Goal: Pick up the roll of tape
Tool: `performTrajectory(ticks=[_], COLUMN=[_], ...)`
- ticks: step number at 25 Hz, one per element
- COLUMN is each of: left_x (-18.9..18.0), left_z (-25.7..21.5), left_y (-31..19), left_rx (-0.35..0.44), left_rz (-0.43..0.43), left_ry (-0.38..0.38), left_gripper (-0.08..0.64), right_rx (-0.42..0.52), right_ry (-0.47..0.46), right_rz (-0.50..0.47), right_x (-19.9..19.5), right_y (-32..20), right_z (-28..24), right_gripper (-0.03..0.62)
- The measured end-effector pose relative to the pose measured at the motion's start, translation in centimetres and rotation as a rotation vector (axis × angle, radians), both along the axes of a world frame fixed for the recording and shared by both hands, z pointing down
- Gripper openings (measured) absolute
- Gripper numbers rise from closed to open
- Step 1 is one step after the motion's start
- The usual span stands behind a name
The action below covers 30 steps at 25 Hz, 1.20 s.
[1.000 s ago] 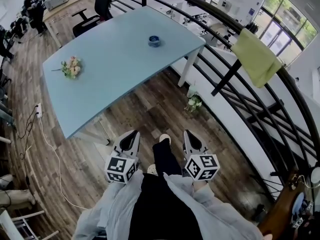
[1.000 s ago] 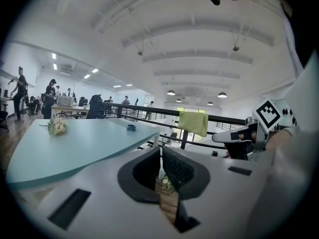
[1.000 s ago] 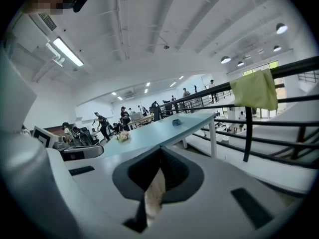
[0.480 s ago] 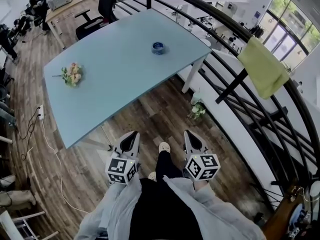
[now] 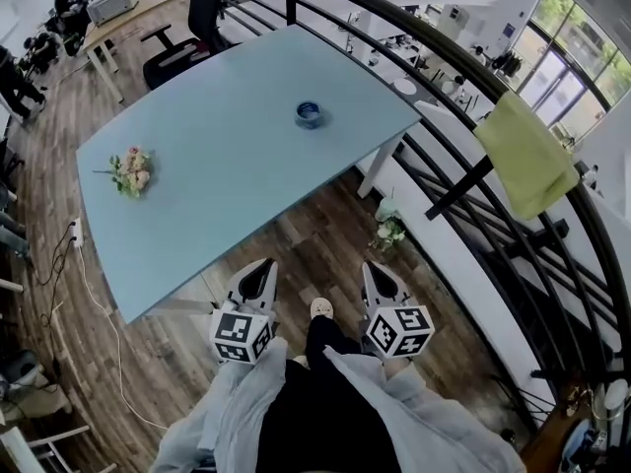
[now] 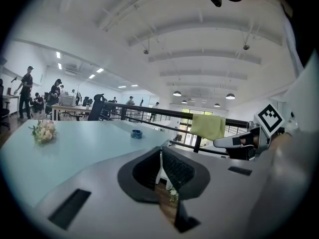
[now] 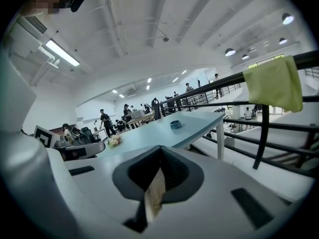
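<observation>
A smooth pale-blue rectangular tabletop [image 5: 217, 185] stands on dark wood-plank flooring [image 5: 296, 235] beside a black metal railing [image 5: 463, 180]. The small round blue roll of tape [image 5: 309, 113] sits on the tabletop, well ahead of both grippers. The white plastic left gripper [image 5: 264, 264] and right gripper [image 5: 371, 266], with ribbed black pads, are clenched and empty.

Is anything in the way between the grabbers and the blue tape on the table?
Nothing visible. Only bare table and floor lie between the roll of tape and the left gripper and right gripper. The flowers lie well aside.
</observation>
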<state>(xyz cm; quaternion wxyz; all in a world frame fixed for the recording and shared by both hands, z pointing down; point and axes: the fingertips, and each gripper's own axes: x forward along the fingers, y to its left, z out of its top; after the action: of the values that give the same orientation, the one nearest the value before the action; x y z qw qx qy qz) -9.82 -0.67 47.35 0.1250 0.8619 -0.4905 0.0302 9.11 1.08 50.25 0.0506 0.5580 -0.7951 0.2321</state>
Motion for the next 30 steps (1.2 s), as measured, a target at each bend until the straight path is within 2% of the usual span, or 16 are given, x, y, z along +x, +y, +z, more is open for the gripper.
performTrajectory(ticks=[13, 15, 16, 20, 25, 30], left_x=[1.7, 2.0, 2.2, 2.4, 3.2, 2.3], left_z=[-0.1, -0.1, -0.1, 0.0, -0.1, 0.9], left_y=[-8.0, -8.8, -9.2, -10.5, -10.8, -9.6], left_rx=[-0.001, 0.002, 0.005, 0.016, 0.030, -0.010], left_rz=[-0.049, -0.058, -0.063, -0.089, -0.096, -0.130], left_ry=[-0.005, -0.006, -0.006, -0.007, -0.004, -0.022], left_gripper=[0.026, 0.026, 0.026, 0.026, 0.026, 0.026], right_rx=[0.014, 0.023, 0.025, 0.026, 0.026, -0.007], right_ry=[0.012, 0.006, 0.006, 0.021, 0.016, 0.001], right_rz=[-0.033, -0.053, -0.060, -0.068, -0.069, -0.081], right_x=[2.2, 2.4, 2.5, 3.1, 3.8, 3.6], right_y=[-9.0, -10.1, -10.6, -12.3, -13.4, -12.8], right_z=[-0.1, -0.2, -0.1, 0.2, 0.5, 1.4], right_gripper=[0.011, 0.119, 0.147, 0.200, 0.237, 0.256])
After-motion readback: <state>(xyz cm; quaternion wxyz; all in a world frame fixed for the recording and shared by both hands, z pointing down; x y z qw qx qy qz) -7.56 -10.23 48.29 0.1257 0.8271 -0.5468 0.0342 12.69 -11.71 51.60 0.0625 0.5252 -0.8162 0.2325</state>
